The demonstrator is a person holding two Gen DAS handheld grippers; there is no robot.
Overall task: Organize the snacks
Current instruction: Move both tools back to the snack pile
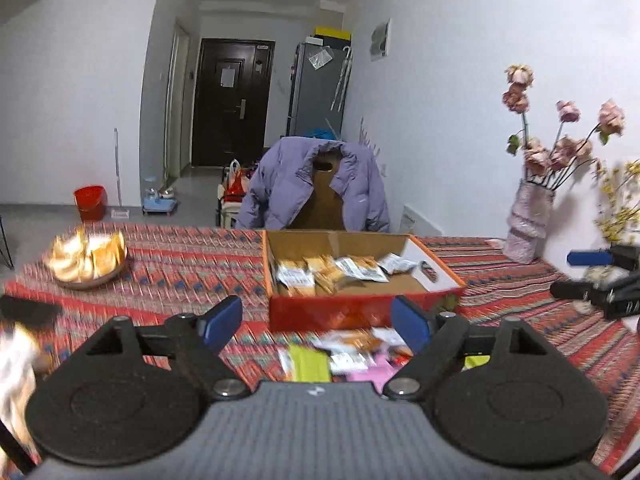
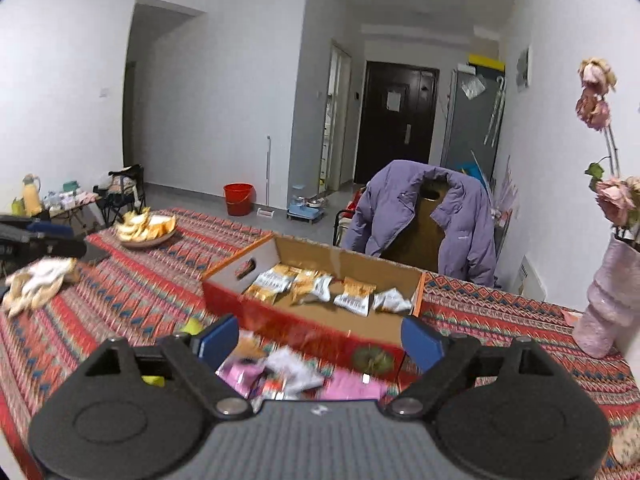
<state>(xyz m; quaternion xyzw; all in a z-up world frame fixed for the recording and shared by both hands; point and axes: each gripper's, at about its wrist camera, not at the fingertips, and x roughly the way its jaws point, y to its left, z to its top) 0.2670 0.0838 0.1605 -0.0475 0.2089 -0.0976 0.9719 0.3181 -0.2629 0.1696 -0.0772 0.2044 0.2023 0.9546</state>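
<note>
Both grippers empty, jaws wide: left gripper (image 1: 318, 322), right gripper (image 2: 320, 342). Loose snacks (image 1: 344, 354) lie on tablecloth (image 1: 168, 272) just below your fingertips; box (image 1: 352, 312) just beyond. Drop onto one packet, straddle it, close squarely, lift clear over box wall.

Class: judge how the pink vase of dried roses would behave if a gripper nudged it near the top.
The pink vase looks tall and narrow, so it probably tips easily. Long rose stems lean sideways, likely making it top-heavy. The dried blooms seem brittle and may shed.
</note>
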